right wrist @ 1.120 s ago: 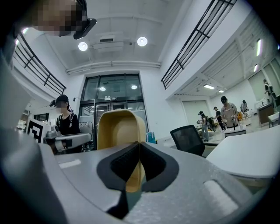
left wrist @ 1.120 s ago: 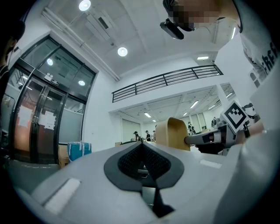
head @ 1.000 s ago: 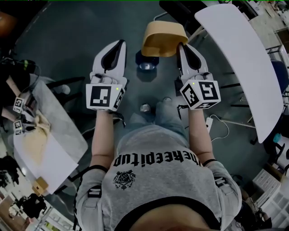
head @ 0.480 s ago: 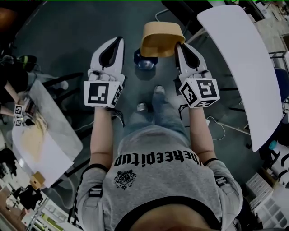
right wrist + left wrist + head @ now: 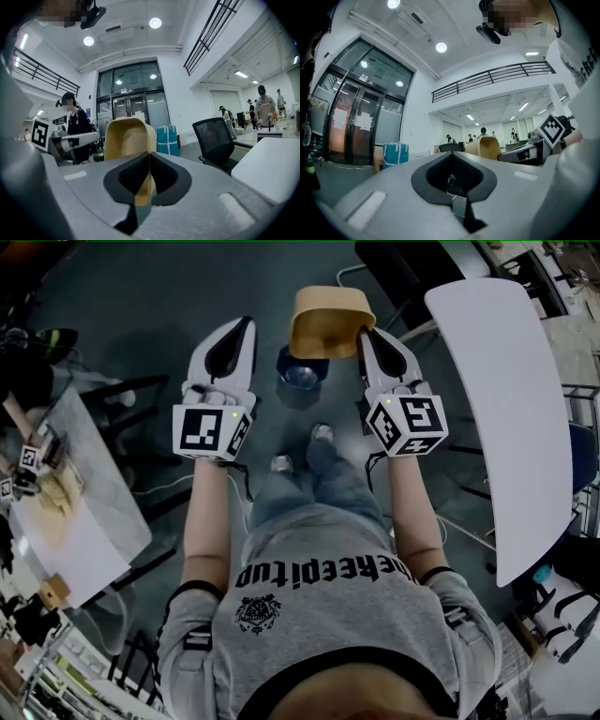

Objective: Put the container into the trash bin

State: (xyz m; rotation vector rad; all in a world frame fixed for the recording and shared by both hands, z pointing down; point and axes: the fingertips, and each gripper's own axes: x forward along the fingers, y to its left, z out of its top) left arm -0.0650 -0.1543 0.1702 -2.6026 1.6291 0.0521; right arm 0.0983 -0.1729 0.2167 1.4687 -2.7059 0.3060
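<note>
One hand-held gripper (image 5: 364,334) holds container (image 5: 326,322) outstretched.

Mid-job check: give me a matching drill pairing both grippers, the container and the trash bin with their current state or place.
1. left gripper
2. right gripper
3. container
4. trash bin

A. dark, on the floor, seen between the two grippers
B. shut, holding nothing
C. tan, held up by its rim
D. shut on the container's wall

Pairs: 1-B, 2-D, 3-C, 4-A
</note>
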